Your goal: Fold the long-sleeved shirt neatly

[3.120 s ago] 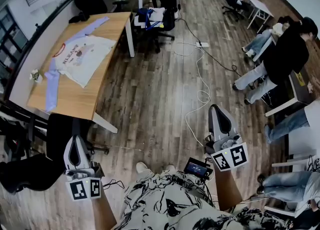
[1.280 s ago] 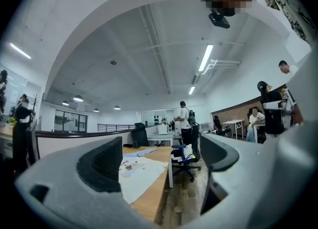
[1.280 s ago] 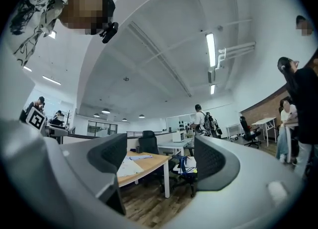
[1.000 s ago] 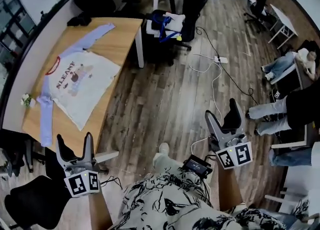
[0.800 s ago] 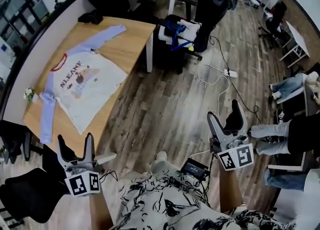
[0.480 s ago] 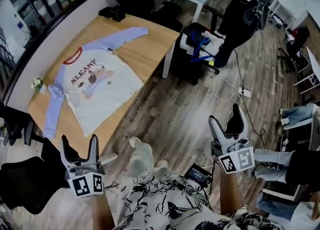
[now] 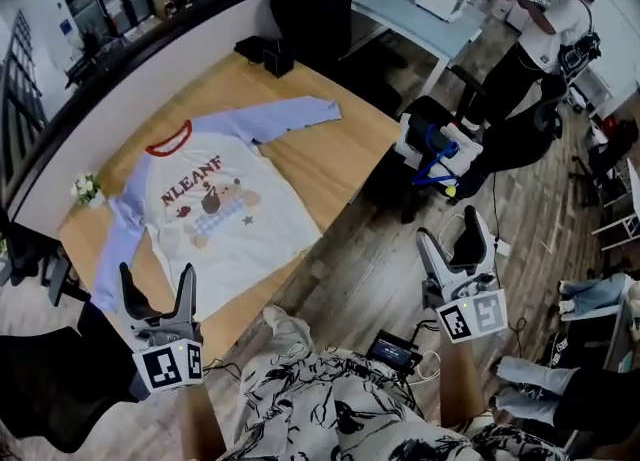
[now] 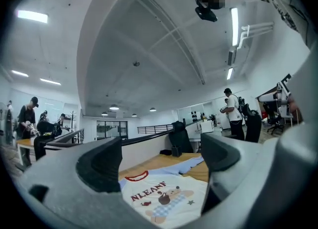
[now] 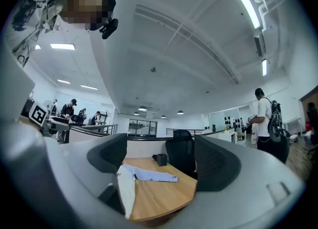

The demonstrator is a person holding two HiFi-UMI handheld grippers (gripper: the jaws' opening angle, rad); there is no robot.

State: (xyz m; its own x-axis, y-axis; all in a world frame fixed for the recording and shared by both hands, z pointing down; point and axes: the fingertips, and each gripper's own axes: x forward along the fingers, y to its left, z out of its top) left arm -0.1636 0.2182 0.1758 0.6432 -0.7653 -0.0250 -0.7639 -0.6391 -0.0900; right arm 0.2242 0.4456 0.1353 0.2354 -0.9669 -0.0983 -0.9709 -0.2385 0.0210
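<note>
Both left tool (image 7: pixel 157 284) and right tool (image 7: pixel 452 239) gape empty, clear of the flat shirt (image 7: pixel 205 214).

**Left gripper: jaws apart, nothing between them**

Left gripper (image 8: pixel 161 156) was held level with its grey jaws spread wide and empty. Past them, the white long-sleeved shirt with pale-blue sleeves, a red collar and a bear print (image 8: pixel 164 198) lay flat, face up, on the light wooden table (image 8: pixel 154 163), one sleeve stretched toward the far right. A small black box (image 8: pixel 175 151) sat at the table's far edge, with a black office chair (image 8: pixel 179 134) behind it. A person in a white top (image 8: pixel 233 118) stood well apart at right.
</note>
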